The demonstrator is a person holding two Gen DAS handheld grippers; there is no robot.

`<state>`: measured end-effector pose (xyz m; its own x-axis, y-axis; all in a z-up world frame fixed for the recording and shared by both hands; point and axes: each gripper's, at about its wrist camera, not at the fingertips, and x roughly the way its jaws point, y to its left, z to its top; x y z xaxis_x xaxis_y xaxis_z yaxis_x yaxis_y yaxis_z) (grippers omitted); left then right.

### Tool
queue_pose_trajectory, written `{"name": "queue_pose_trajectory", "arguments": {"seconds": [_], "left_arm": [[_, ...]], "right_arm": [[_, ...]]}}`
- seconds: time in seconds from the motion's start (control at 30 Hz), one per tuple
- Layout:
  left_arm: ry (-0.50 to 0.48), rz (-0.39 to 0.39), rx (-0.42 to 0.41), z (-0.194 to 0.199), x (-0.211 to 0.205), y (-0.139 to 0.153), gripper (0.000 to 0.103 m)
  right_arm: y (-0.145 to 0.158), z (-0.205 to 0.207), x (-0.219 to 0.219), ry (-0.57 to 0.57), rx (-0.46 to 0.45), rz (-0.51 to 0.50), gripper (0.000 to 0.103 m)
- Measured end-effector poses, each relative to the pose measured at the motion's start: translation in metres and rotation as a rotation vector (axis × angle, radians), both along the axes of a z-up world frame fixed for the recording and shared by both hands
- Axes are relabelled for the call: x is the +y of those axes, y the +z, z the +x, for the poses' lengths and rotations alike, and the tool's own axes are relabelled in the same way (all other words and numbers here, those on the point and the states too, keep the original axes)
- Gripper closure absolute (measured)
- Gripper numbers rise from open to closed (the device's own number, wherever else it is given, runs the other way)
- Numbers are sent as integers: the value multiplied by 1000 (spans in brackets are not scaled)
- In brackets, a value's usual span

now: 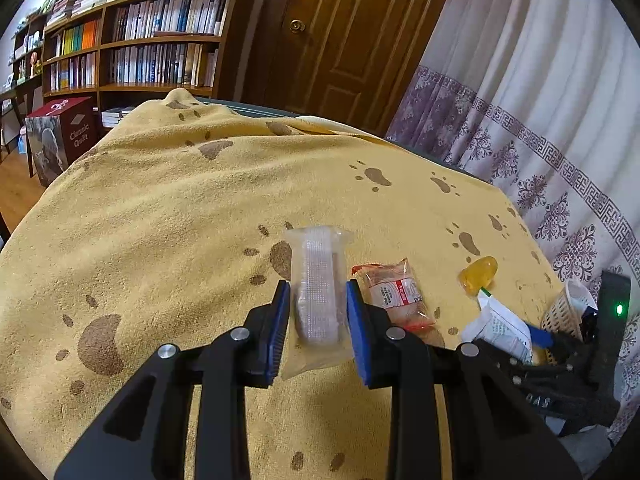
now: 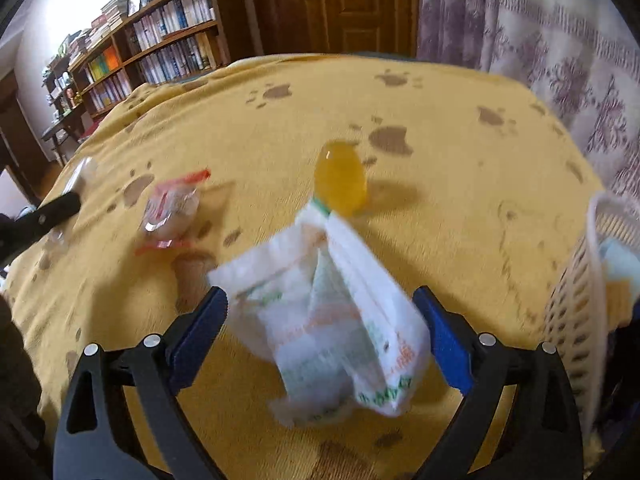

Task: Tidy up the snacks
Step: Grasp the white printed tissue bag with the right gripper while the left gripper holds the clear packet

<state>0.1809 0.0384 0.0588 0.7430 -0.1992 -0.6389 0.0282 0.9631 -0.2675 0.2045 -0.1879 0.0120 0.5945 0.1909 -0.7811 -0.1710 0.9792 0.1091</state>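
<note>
On a yellow paw-print towel lie several snacks. My left gripper [image 1: 318, 296] is open, its blue pads on either side of a clear wrapped wafer pack [image 1: 318, 300], not pressing it. A red-edged clear snack packet [image 1: 394, 294] lies just right of it, also in the right wrist view [image 2: 172, 210]. A yellow jelly cup [image 1: 478, 274] [image 2: 340, 178] sits farther right. My right gripper [image 2: 320, 312] is open around a white snack bag with green and orange print [image 2: 332, 328], which looks lifted and blurred. It also shows in the left wrist view [image 1: 500, 326].
A white perforated basket [image 2: 580, 304] stands at the right edge of the towel, with something inside; it also shows in the left wrist view [image 1: 564, 312]. Curtains [image 1: 540, 100] hang on the right. A bookshelf [image 1: 140, 48] and wooden door [image 1: 344, 32] stand behind.
</note>
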Motion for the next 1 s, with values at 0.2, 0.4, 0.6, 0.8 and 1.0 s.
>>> {"name": "queue_pose_trajectory", "arguments": {"seconds": [0.2,0.4,0.6,0.8,1.0], "left_arm": [[-13,9,-8,-3,-5,1,74],[-20,22,-13,-4,-8,1,74],[-18,40,-18,-6,-12,2,74],[-16,64,-29,-8,-16,3,74],[-9,79,-33,-8,-18,3,74]], "right_arm": [[-3,-15,20,41,-25,-60,9],[-4,-12,24,13,-32,-113,25],[0,-14,24,1,-45,-118,50],[7,-22,29,-1,-62,-115,61],[11,-32,33,15,-68,-90,61]]}}
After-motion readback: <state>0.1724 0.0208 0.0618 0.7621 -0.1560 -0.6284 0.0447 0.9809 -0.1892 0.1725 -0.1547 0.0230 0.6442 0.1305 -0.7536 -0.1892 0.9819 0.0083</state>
